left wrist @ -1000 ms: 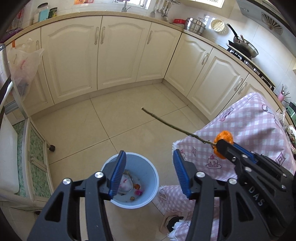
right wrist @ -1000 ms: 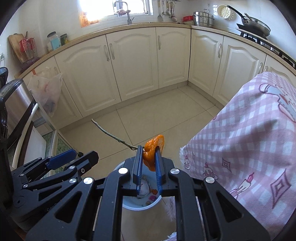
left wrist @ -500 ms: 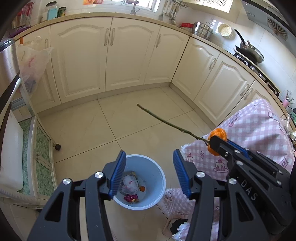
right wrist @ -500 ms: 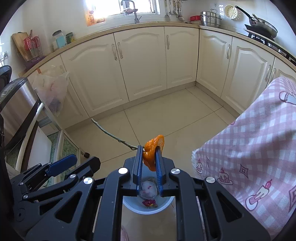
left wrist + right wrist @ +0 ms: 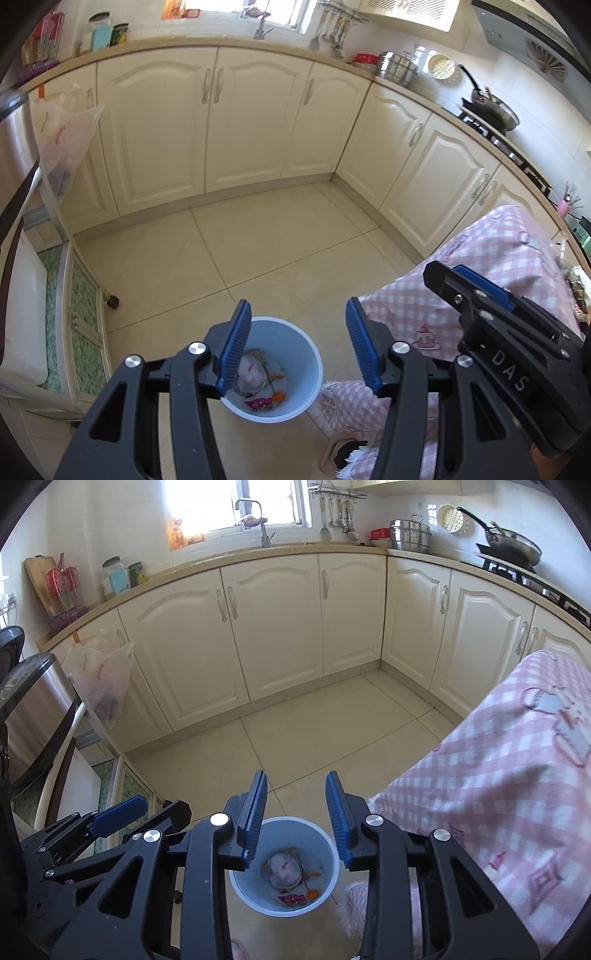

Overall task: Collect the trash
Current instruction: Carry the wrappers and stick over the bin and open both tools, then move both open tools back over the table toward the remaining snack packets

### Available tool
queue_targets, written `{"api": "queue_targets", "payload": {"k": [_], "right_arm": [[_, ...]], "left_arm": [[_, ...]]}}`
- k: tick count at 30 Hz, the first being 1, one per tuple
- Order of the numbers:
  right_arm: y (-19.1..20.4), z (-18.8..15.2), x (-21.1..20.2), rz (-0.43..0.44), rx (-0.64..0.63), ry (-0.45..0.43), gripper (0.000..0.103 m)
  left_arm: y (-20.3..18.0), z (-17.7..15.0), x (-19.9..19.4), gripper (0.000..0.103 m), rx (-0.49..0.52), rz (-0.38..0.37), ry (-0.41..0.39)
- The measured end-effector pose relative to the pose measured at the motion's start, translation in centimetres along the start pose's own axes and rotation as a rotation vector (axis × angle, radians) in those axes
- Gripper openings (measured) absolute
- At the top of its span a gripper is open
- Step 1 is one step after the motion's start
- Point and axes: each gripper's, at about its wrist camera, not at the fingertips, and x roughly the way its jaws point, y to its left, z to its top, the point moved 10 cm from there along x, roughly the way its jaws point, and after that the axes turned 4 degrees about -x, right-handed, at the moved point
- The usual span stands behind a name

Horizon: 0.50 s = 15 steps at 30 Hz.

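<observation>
The right gripper (image 5: 297,812) is opening over the bin (image 5: 334,853); its jaws are standing apart with nothing between them. A second ago, and half a second ago, those jaws were clamping an orange peel with a thin twig sticking out to the side. Peel and twig are now gone from the jaws. An orange scrap (image 5: 312,894) is lying on the bin floor, beside a pale wad (image 5: 282,867) and a pink scrap (image 5: 291,899); the twig cannot be made out for certain among them. Judged from this, the drop is done and this piece of trash is collected.

The left gripper (image 5: 297,347) is hovering half open and empty, its jaws framing the bin (image 5: 306,354) from above, much as in the earlier frames. The bin is standing on the tile floor (image 5: 258,251), just beside the pink checked cloth (image 5: 491,258). Any further trash is out of view, so what remains cannot be told.
</observation>
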Motion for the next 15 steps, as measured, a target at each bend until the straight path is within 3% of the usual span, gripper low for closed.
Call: {"api": "queue_targets", "payload": {"k": [9, 15], "right_arm": [[-5.3, 0.8, -8.4, -0.093, 0.034, -0.107, 0.034], [-10.5, 0.1, -14.5, -0.174, 0.086, -0.173, 0.036]], "left_arm": [[-7.6, 0.3, -5.1, 0.057, 0.093, -0.081, -0.069], [-14.9, -0.6, -8.5, 0.058, 0.178, -0.168, -0.096]]}}
